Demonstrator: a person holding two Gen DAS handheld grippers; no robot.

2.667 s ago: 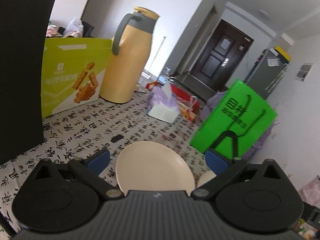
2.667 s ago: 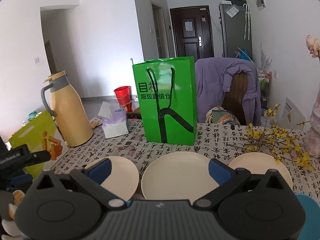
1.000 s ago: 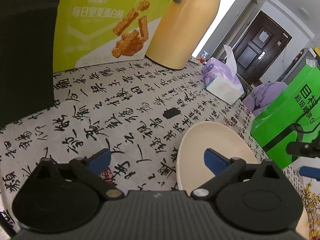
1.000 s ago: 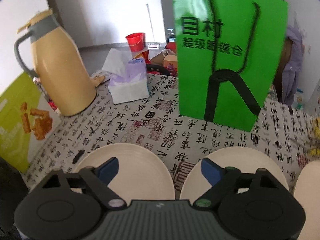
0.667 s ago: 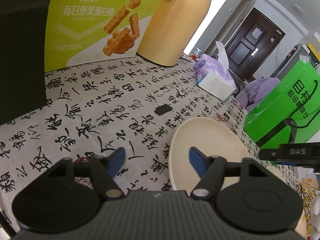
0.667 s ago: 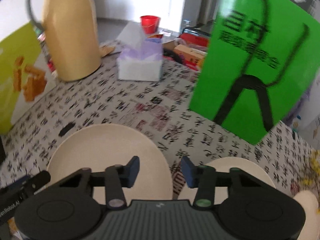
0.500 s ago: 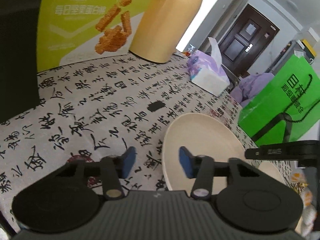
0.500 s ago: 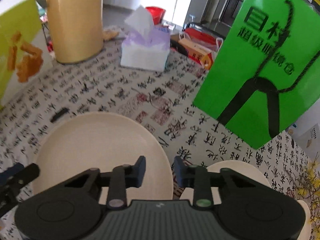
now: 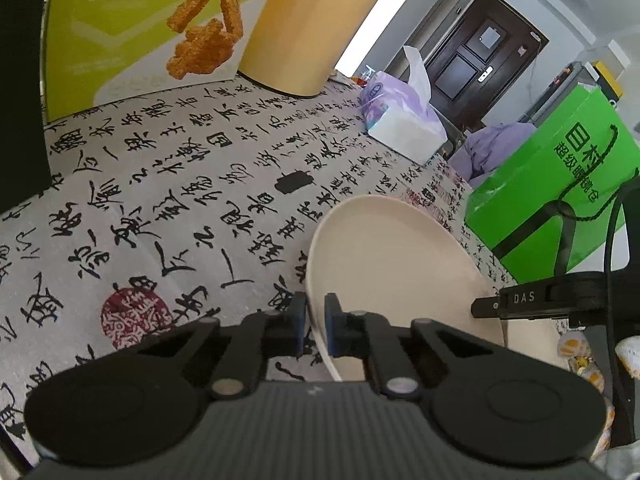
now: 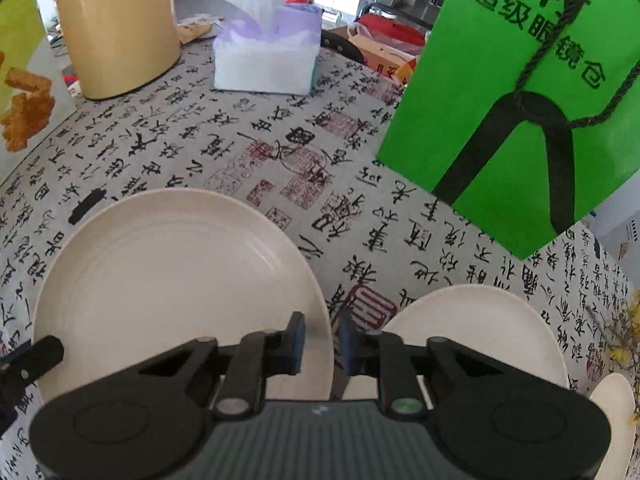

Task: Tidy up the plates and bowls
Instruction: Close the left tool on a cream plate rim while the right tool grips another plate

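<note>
vs a second ago: both sets of jaws have just been closing and now each has a rim between its pads. left gripper point(image 9: 316, 322) was wide open with one pad over the cloth and one over the plate; now it's pinched down on the left rim of the big cream plate point(image 9: 392, 264). right gripper point(image 10: 322, 342) was open straddling the gap between two plates; now it's clamped on the right rim of the same big cream plate point(image 10: 172, 276), a sliver of gap left only because the rim sits in it. the right view has also tipped steeper and closer to the table.

plate sits on the calligraphy tablecloth point(image 9: 160, 184), gripped at opposite edges; can't tell whether it's off the cloth at all.

around it: second plate point(image 10: 476, 328) just right of the gripped one, apart from it. a third cream piece point(image 10: 614, 408) at the far right edge, cut off, probably a plate or bowl. green paper bag point(image 10: 532, 92) stands behind the plates, nearest obstacle. tissue box point(image 10: 266, 54) and yellow thermos jug point(image 10: 116, 24) further back, snack box point(image 9: 148, 28) at left. small black item point(image 9: 294, 182) lies on the cloth beyond the plate. yellow flower sprigs point(image 10: 624, 340) at right edge.

count: 2 clear plates, 1 partial cream dish, 2 grippers, 1 bag, 1 jug, 1 tissue box, 1 snack box.
</note>
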